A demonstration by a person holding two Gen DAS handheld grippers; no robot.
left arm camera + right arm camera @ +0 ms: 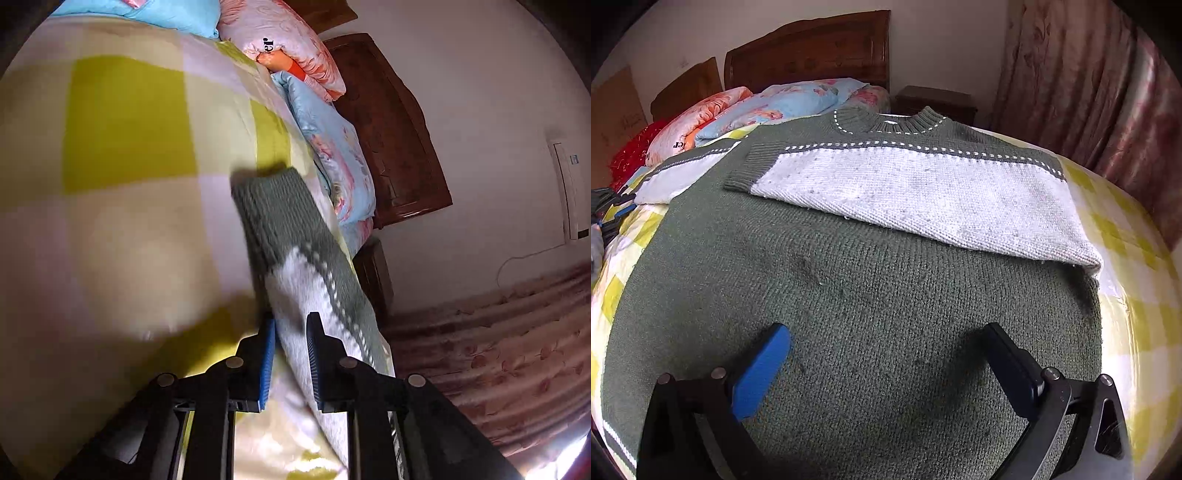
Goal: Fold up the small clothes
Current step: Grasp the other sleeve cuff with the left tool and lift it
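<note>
A small green knit sweater [871, 295] with white sleeve panels lies flat on the bed. Its right sleeve [923, 195] is folded across the chest. My left gripper [290, 325] is shut on the left sleeve [295, 266], white with a green cuff, and holds it lifted off the bed; the same sleeve [687, 170] and gripper [609, 210] show at the left edge of the right wrist view. My right gripper [886, 332] is open, hovering just above the sweater's lower body.
The bed has a yellow, white and pink checked cover [122, 147]. Folded quilts and pillows [768, 103] lie by the wooden headboard [812, 48]. A dark nightstand [934, 101] and a floral curtain [1089, 81] stand at the far right.
</note>
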